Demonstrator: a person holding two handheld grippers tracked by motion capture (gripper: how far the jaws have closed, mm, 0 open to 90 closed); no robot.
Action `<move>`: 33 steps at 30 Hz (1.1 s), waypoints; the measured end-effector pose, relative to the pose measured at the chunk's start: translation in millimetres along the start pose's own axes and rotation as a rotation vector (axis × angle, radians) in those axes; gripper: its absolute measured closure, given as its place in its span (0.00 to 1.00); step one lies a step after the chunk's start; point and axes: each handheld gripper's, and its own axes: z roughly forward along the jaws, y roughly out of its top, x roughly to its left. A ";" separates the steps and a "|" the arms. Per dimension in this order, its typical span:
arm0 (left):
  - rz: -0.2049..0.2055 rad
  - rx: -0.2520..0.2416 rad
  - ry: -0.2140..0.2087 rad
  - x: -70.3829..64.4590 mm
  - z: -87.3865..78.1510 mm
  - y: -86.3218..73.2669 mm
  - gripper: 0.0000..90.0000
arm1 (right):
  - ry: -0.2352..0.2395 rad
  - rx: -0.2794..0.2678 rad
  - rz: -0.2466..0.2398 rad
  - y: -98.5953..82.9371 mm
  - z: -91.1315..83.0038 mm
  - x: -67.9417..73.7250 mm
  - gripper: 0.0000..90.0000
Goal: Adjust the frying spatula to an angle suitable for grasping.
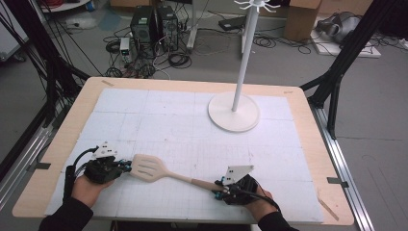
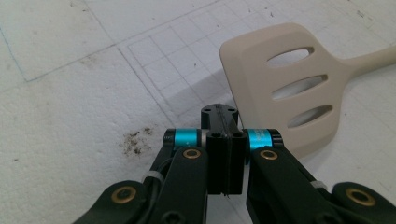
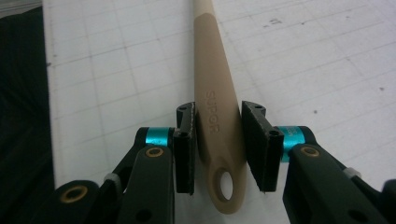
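Resting low at the lower left of the high view, the left gripper (image 1: 126,166) has its jaws pressed together, empty, just beside the slotted spatula (image 1: 150,168) blade. The spatula lies diagonally toward the lower right, where the right gripper (image 1: 219,186) brackets its handle; whether the pads touch is unclear.

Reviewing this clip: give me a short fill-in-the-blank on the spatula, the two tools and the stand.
1. The right tool has its jaws around the spatula's ____.
2. The left tool has its jaws ____.
3. The spatula's blade has ____ slots.
4. The white stand sits on the table's ____ side, away from the person.

Missing words: handle; shut; three; far
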 end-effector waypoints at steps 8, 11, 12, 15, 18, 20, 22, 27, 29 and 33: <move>0.008 0.012 -0.001 -3.1 -2.4 -2.8 1.00 | 0.035 0.012 -0.028 3.7 2.8 -20.9 0.73; 0.018 0.021 0.002 -6.0 -2.5 -3.6 1.00 | 0.045 0.014 -0.035 6.6 3.4 -29.2 0.73; 0.022 0.027 0.003 -6.4 -3.0 -3.5 1.00 | 0.047 0.015 -0.039 7.8 3.4 -32.3 0.73; 0.028 0.027 0.005 -8.9 -2.9 -3.5 1.00 | 0.055 0.014 -0.041 10.8 2.9 -41.3 0.73; 0.034 0.033 0.005 -10.9 -3.1 -3.5 1.00 | 0.068 0.027 -0.052 15.2 3.7 -51.1 0.73; 0.034 0.031 0.004 -11.8 -2.8 -3.3 1.00 | 0.084 0.030 -0.056 17.9 4.8 -58.4 0.73; 0.040 0.032 0.006 -13.1 -2.6 -2.9 1.00 | 0.093 0.047 -0.068 20.4 6.6 -65.6 0.73; 0.040 0.031 0.005 -13.9 -2.3 -2.7 1.00 | 0.112 0.075 -0.104 26.2 10.0 -75.1 0.73; 0.042 0.029 0.007 -14.5 -2.1 -2.4 1.00 | 0.109 0.088 -0.116 28.6 11.0 -77.8 0.73; 0.042 0.027 0.002 -14.5 -2.4 -2.4 1.00 | 0.102 0.097 -0.120 31.5 12.6 -81.6 0.72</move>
